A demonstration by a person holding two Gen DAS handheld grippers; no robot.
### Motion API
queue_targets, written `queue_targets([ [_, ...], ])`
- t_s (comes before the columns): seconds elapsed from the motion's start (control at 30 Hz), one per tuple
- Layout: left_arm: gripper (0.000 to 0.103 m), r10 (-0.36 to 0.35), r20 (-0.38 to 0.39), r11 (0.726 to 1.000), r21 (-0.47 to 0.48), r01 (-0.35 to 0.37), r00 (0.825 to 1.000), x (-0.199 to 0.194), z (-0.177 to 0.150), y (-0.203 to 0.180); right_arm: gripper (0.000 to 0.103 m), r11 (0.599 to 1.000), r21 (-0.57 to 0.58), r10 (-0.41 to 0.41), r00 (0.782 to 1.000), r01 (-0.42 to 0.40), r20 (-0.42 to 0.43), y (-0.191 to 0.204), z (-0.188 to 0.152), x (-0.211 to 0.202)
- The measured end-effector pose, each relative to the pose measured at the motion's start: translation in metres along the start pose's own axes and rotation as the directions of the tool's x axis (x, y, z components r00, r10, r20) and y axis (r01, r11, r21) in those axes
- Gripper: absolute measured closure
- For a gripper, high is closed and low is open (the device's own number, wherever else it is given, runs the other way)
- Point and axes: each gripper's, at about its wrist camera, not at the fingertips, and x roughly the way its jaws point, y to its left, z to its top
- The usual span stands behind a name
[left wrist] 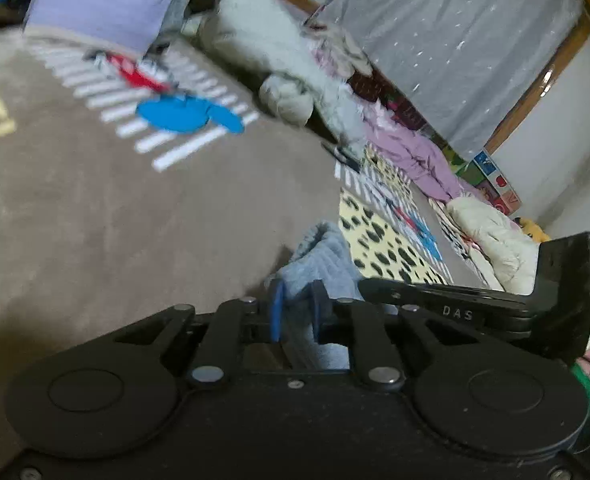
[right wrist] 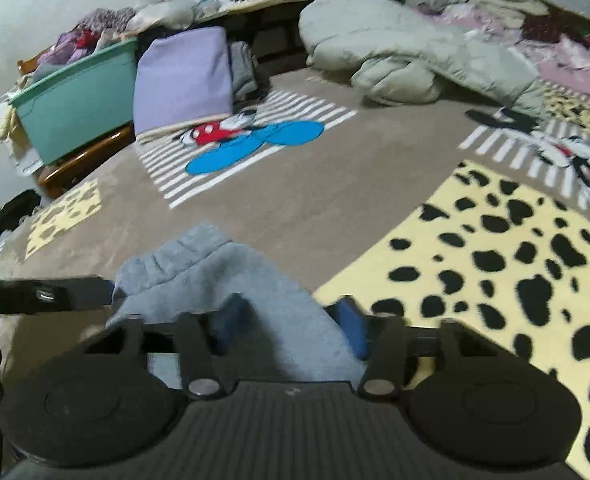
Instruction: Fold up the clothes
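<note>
Both tools are pinching the grey-blue cloth (right wrist: 215,276): left tool (left wrist: 297,312) and right tool (right wrist: 291,320); a fold is starting. Next, I think, it needs lifting and laying flat on the bed (right wrist: 315,200).

— What do we have in our right claw (right wrist: 285,320)?

— A grey-blue garment (right wrist: 223,276), bunched between the blue pads (right wrist: 349,320) and pressed by them, lifted off the brown blanket (right wrist: 295,196).

— And around the garment?

— Just to its right we see the yellow spotted patch (right wrist: 507,276). Beyond it, a lilac pillow (right wrist: 183,76); left of that, a teal bin (right wrist: 79,100). A pale quilt (right wrist: 407,48) lies far right.
</note>
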Motion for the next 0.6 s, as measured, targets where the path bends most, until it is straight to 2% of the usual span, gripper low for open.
queue_targets([
  [0.03,0.092,-0.013,0.017,1.000,0.000,0.013,1.000,-0.002,0.001,-0.002,0.090,1.000,-0.001,-0.011,1.000,0.011,-0.001,-0.001,0.000,0.000],
  [0.07,0.093,-0.029,0.040,1.000,-0.004,0.029,0.999,-0.004,0.002,-0.004,0.096,1.000,-0.007,-0.030,1.000,0.030,0.002,0.000,0.000,-0.002],
  [0.13,0.093,-0.068,0.077,0.998,0.000,0.068,0.995,-0.006,0.003,-0.007,0.096,1.000,0.006,-0.013,0.999,0.013,0.031,-0.004,-0.002,-0.013],
  [0.3,0.093,0.032,0.020,0.999,-0.018,-0.032,0.999,0.012,0.000,-0.005,0.096,0.999,0.002,-0.054,0.992,0.055,0.118,-0.008,-0.004,-0.046],
  [0.37,0.093,0.038,0.023,0.999,-0.019,-0.038,0.999,0.010,0.001,-0.006,0.096,0.997,0.024,-0.071,0.993,0.069,0.095,-0.013,-0.004,-0.039],
  [0.43,0.091,0.048,0.039,0.998,-0.031,-0.046,0.998,0.007,0.003,-0.004,0.093,0.996,-0.014,-0.090,0.995,0.091,0.032,-0.007,-0.004,-0.020],
  [0.47,0.074,0.061,0.034,0.996,-0.063,-0.059,0.998,0.006,0.004,0.001,0.091,0.993,-0.030,-0.112,0.993,0.113,0.026,-0.003,-0.004,-0.016],
  [0.53,0.048,0.049,0.042,0.991,-0.123,-0.043,0.998,0.001,0.006,0.011,0.085,0.989,-0.033,-0.145,0.989,0.146,0.029,0.002,-0.002,-0.014],
  [0.57,0.048,0.033,0.046,0.989,-0.145,-0.026,0.998,-0.003,0.008,0.014,0.082,0.989,-0.016,-0.144,0.989,0.145,0.043,0.001,-0.002,-0.019],
  [0.6,0.048,0.015,0.042,0.985,-0.171,-0.007,0.999,-0.006,0.008,0.016,0.073,0.991,0.000,-0.135,0.988,0.136,0.069,0.001,-0.002,-0.028],
])
